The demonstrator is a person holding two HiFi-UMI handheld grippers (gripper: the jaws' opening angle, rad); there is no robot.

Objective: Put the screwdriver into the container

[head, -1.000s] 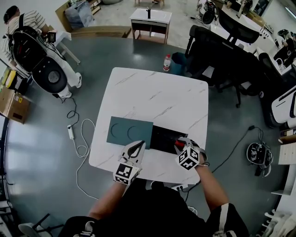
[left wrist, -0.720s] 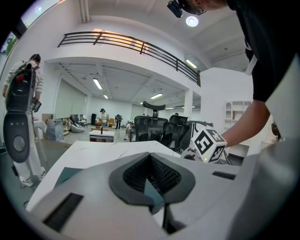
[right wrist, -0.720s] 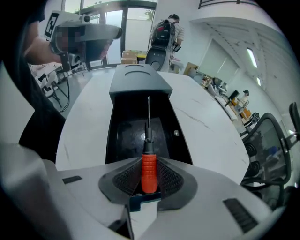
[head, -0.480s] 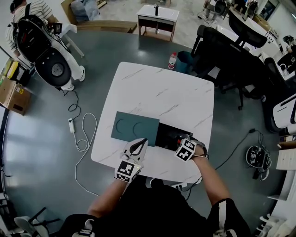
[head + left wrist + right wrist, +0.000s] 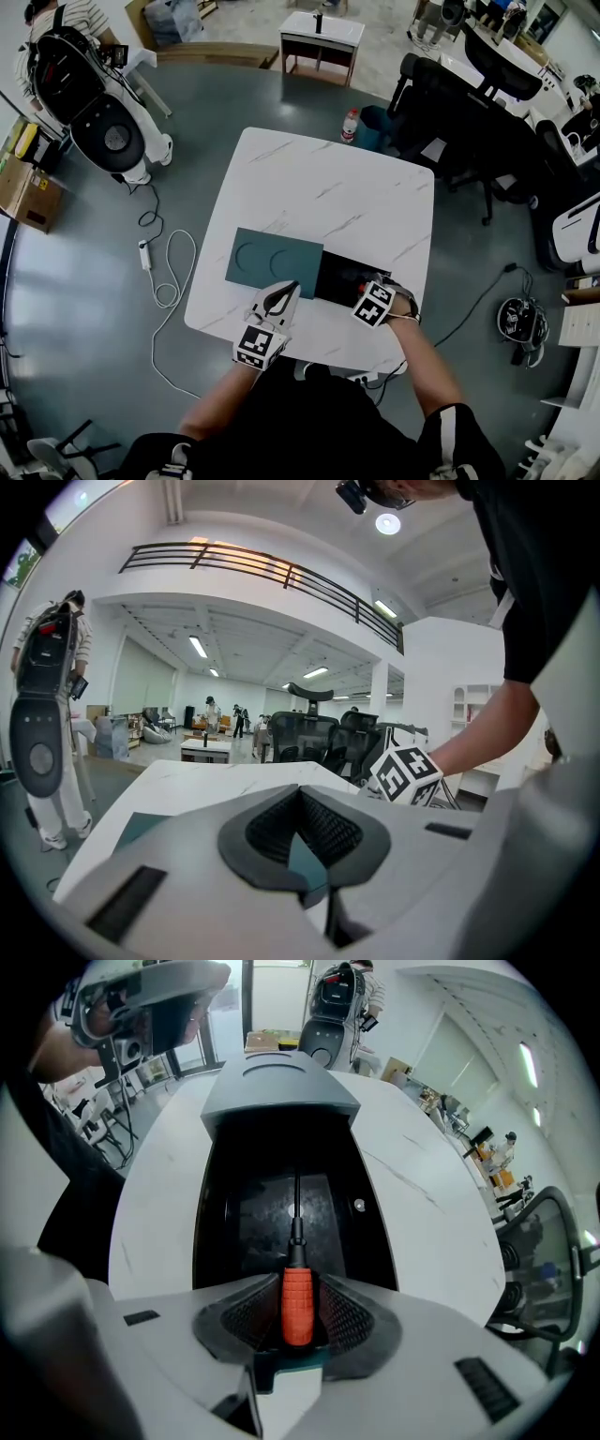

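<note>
Head view: right gripper (image 5: 364,285) sits lower centre-right, over the near end of the black container (image 5: 336,274) on the white table (image 5: 328,178). Against a second ago it has tipped nose-down into the opening. Left gripper (image 5: 284,291) hovers at the near edge of the teal panel (image 5: 272,258), left of the container.

Left gripper view: jaws pressed together, nothing between them — idle.

Right gripper view: screwdriver (image 5: 297,1305), orange-red handle, stands between the pads at lower centre, shaft pointing into the container's black floor. Jaws have just been opening — thin dark gaps show either side of the handle, so the grip looks let go. Judged: placing nearly done, the tool should settle inside; only the pull-away is left.
</note>
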